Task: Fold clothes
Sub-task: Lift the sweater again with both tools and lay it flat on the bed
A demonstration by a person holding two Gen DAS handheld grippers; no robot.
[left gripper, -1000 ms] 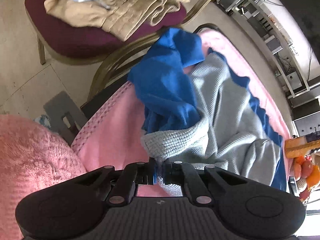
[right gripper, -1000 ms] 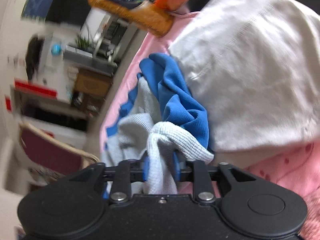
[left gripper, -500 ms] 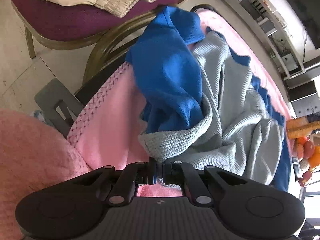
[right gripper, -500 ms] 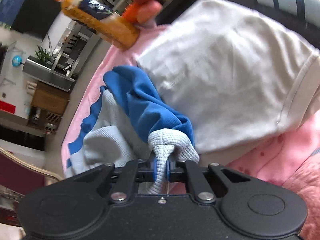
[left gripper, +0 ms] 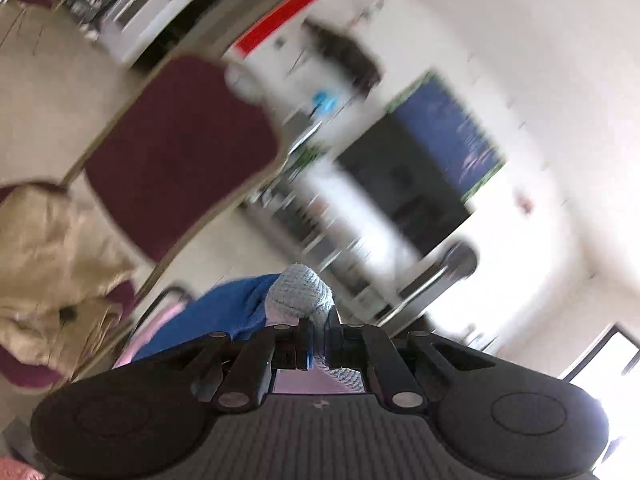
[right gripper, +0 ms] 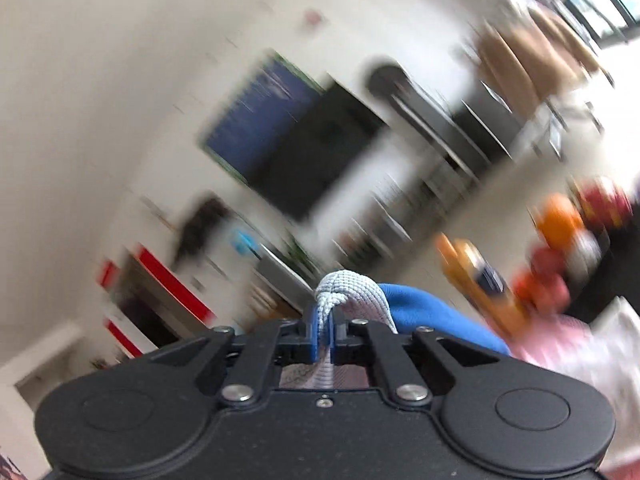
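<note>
Grey knit fabric (left gripper: pixel 301 292) is pinched between the closed blue pads of the left hand-held gripper (left gripper: pixel 318 342), a rounded bunch of it bulging up just above the fingertips. Blue cloth (left gripper: pixel 224 312) belonging to the same bundle is seen spilling out to the left of that bunch, and a strip of pink cover (left gripper: pixel 160 326) is glimpsed beneath it. Further left of the bunch, a beige garment (left gripper: pixel 48 264) is draped on a maroon chair (left gripper: pixel 176 156), whose padded back is seen above and left of the bunch. The room beyond is smeared by motion blur, with a dark screen (left gripper: pixel 424 168) on a pale wall.

In the right wrist view, the grey knit fabric (right gripper: pixel 352 284) is likewise clamped by the right hand-held gripper (right gripper: pixel 324 338), a gathered fold standing up directly over the closed pads. The blue cloth (right gripper: pixel 432 316) is seen immediately right of that fold. Further right of the fold, a blurred orange bottle (right gripper: pixel 476 276) and some orange and red round items (right gripper: pixel 556 248) are made out, with pink cover (right gripper: pixel 560 340) below them.
</note>
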